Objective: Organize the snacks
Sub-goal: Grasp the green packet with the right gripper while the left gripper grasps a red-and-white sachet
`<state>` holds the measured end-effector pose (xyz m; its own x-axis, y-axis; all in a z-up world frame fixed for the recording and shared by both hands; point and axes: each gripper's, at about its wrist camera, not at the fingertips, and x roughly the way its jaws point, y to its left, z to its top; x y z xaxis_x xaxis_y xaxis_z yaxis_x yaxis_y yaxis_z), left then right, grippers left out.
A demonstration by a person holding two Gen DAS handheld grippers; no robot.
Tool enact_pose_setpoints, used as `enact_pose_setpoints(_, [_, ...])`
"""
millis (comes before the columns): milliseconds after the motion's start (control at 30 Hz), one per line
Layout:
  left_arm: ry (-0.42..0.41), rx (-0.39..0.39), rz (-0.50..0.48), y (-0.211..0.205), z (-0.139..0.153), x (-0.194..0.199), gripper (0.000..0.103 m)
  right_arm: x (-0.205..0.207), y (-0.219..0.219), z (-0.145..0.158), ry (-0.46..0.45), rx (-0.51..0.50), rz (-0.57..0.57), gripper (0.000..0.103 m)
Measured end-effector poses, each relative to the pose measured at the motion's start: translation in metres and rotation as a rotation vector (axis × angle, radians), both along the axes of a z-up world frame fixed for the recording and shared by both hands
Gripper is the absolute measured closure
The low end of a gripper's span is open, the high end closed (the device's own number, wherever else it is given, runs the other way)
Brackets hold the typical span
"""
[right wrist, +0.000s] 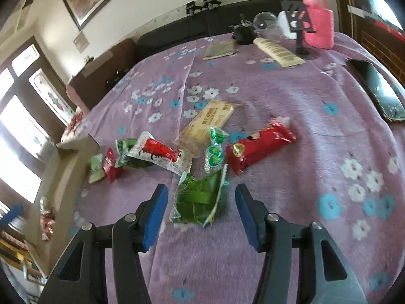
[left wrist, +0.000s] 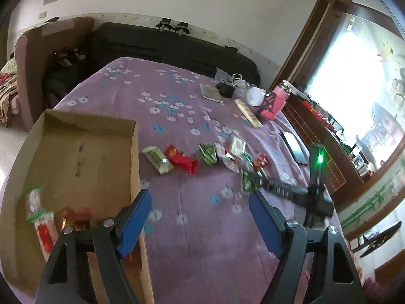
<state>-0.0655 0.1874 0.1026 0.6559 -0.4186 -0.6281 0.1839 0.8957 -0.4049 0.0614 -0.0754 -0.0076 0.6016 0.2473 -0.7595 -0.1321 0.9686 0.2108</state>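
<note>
We see our left gripper [left wrist: 200, 217] spread wide and empty beside the cardboard box [left wrist: 76, 136] at the bed's left edge. Our right gripper [right wrist: 201, 211] stands partly open, pads flanking, not pressing, a green packet [right wrist: 197, 200]. Other snacks [right wrist: 177, 149] crowd mid-bed just beyond; a tube [right wrist: 278, 52], pink bottle [right wrist: 319, 20] and phone [right wrist: 379, 91] line the far and right edges. Bare purple cover [right wrist: 316, 131] lies between.
</note>
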Motion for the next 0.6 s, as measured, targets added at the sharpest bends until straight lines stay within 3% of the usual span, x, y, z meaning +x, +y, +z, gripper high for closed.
enact_pose_setpoints(33, [0.003,-0.001,-0.006,-0.003,-0.002,0.010,0.021,-0.001,0.000,-0.001,-0.015,-0.007,-0.004,0.063])
enact_pose_setpoints(67, [0.006,-0.001,-0.012,-0.007,-0.003,0.018,0.021,-0.001,-0.002,-0.002,-0.010,0.011,0.005,0.067])
enact_pose_setpoints(233, [0.053,0.002,-0.041,-0.038,-0.015,0.062,0.021,-0.006,-0.002,0.000,-0.020,-0.006,0.034,0.069])
enact_pose_setpoints(400, [0.046,0.093,-0.045,-0.062,-0.013,0.086,0.021,-0.004,0.001,0.014,-0.054,-0.034,0.047,0.069])
enact_pose_setpoints(600, [0.023,0.188,-0.134,-0.096,-0.004,0.128,0.021,0.010,-0.032,0.018,-0.010,0.092,-0.050,0.069])
